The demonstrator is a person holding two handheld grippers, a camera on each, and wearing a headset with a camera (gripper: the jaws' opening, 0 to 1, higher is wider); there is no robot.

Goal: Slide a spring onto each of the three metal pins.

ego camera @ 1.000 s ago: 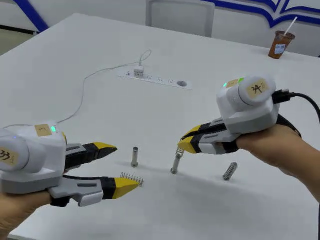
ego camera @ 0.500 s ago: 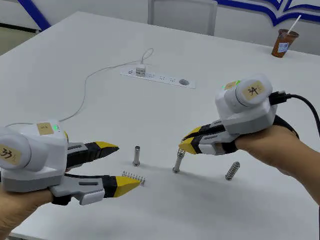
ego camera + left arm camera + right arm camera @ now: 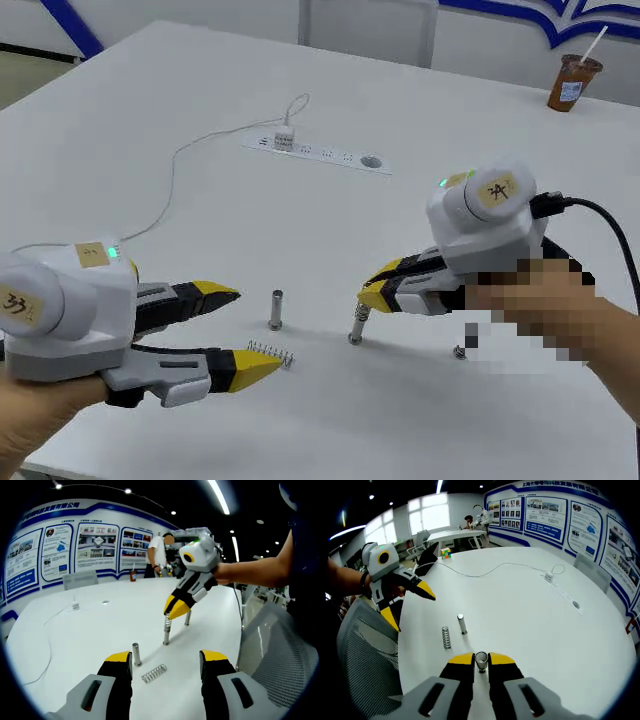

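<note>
Three metal pins stand on the white table (image 3: 200, 120). The left pin (image 3: 276, 309) (image 3: 135, 654) (image 3: 462, 624) is bare. A loose spring (image 3: 270, 352) (image 3: 153, 673) (image 3: 446, 637) lies in front of it, just off the near jaw tip of my open left gripper (image 3: 245, 328) (image 3: 165, 662) (image 3: 410, 607). My right gripper (image 3: 372, 296) (image 3: 177, 608) (image 3: 481, 659) is shut on a spring (image 3: 481, 661) (image 3: 167, 623) at the top of the middle pin (image 3: 356, 326) (image 3: 166, 636). The right pin (image 3: 188, 617) (image 3: 459, 351) stands behind, mostly hidden in the head view.
A white power strip (image 3: 318, 157) with a plugged charger and a cable (image 3: 170, 165) lies further back on the table. An iced drink cup (image 3: 571, 82) stands at the far right edge. A mesh chair (image 3: 280, 645) is beside the table.
The head camera has drifted a little. Both grippers keep their places, with the right one still shut on the spring at the middle pin's top.
</note>
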